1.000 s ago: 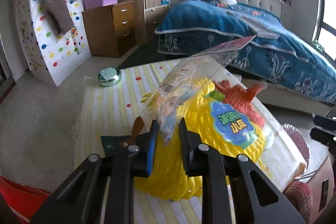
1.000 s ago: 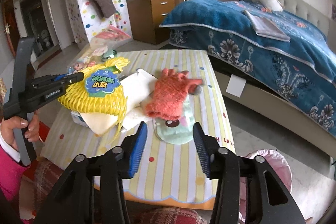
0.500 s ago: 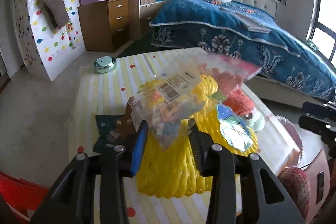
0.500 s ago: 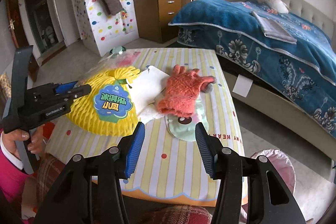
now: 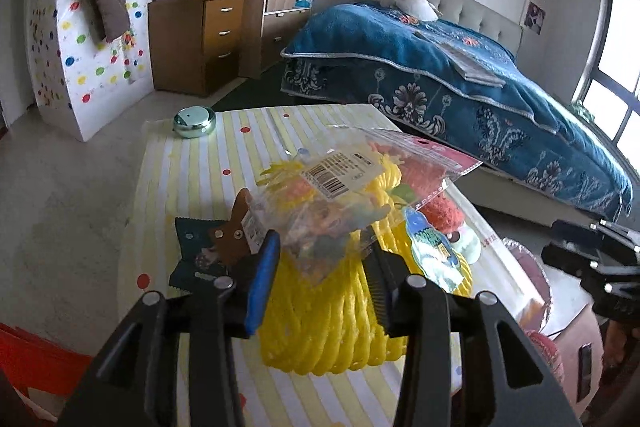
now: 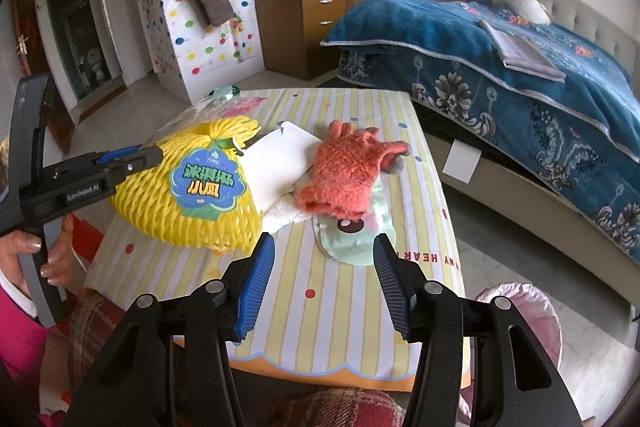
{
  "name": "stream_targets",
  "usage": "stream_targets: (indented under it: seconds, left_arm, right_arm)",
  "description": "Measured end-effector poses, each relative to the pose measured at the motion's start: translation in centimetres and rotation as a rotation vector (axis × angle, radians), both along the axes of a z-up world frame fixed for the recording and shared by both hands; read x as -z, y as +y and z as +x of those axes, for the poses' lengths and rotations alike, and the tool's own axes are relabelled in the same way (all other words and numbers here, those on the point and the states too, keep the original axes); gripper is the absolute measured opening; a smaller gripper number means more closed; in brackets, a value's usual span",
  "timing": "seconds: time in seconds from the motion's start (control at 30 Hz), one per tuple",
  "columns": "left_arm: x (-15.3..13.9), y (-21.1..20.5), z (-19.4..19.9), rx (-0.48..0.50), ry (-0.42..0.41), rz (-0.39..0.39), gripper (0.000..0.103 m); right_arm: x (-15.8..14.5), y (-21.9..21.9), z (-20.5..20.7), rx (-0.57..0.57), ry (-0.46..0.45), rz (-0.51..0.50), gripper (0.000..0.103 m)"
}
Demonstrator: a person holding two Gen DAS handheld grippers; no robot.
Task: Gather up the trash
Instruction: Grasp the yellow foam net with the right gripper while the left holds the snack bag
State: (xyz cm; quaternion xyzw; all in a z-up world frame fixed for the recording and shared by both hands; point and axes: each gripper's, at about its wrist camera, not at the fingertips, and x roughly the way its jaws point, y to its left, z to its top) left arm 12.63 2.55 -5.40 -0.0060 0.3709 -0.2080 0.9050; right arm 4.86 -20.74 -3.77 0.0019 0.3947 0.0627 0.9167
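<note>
On the striped table (image 6: 360, 307), a clear plastic packet (image 5: 344, 203) lies on the yellow foam net (image 5: 328, 315) between the left claw's (image 5: 320, 275) parted jaws, unclamped; closing is judged next, while the right claw (image 6: 324, 283) is held apart, empty.

Yellow foam net (image 6: 160, 203): matt, ribbed, with a glossy printed label (image 6: 208, 183). Clear plastic bag (image 5: 340, 211): glossy, crinkled. Orange glove (image 6: 344, 175): coarse knit wool. White paper (image 6: 276, 163): smooth, matt. Tabletop (image 6: 340, 307): striped cloth cover, smooth. Round tin (image 5: 194, 121): shiny metal. Drawer cabinet (image 6: 304, 27): wood, satin finish. Left hand-held gripper (image 5: 320, 267): matt black plastic, ridged blue pads.
</note>
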Motion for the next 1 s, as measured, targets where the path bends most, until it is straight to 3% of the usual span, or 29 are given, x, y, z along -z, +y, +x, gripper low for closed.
stream_targets:
  seconds: [0.07,0.2,0.67,0.7,0.73,0.77,0.8,0.83,1.0]
  left_arm:
    - [-0.2,0.3,0.0,-0.004,0.0,-0.019,0.039]
    - [0.6,0.1,0.0,-0.02,0.005,0.009,0.022]
    - [1.7,1.6,0.2,-0.046,0.021,-0.072,0.017]
    - [1.8,1.7,0.3,-0.048,0.021,-0.072,0.017]
    - [1.9,1.7,0.3,-0.049,0.021,-0.073,0.017]
    - [1.9,1.9,0.4,-0.052,0.023,-0.074,0.017]
    - [2.0,1.9,0.4,-0.055,0.024,-0.075,0.017]
    - [2.0,2.1,0.5,-0.058,0.026,-0.079,0.017]
    - [1.8,3.6,0.6,-0.116,0.043,-0.112,0.022]
  right_arm:
    - [0.0,0.4,0.0,-0.01,-0.001,-0.002,0.058]
    - [0.2,1.5,0.4,-0.044,0.004,0.008,0.059]
    - [2.4,6.8,5.8,-0.199,0.058,0.103,0.059]
    - [2.5,7.3,6.2,-0.22,0.062,0.111,0.054]
    - [2.6,7.5,6.3,-0.229,0.068,0.114,0.04]
    - [2.6,7.8,6.5,-0.24,0.073,0.117,0.031]
    - [2.5,8.2,6.4,-0.243,0.068,0.106,0.011]
    - [2.4,8.4,6.3,-0.236,0.056,0.085,0.006]
    - [1.7,9.3,5.6,-0.234,0.012,-0.009,0.005]
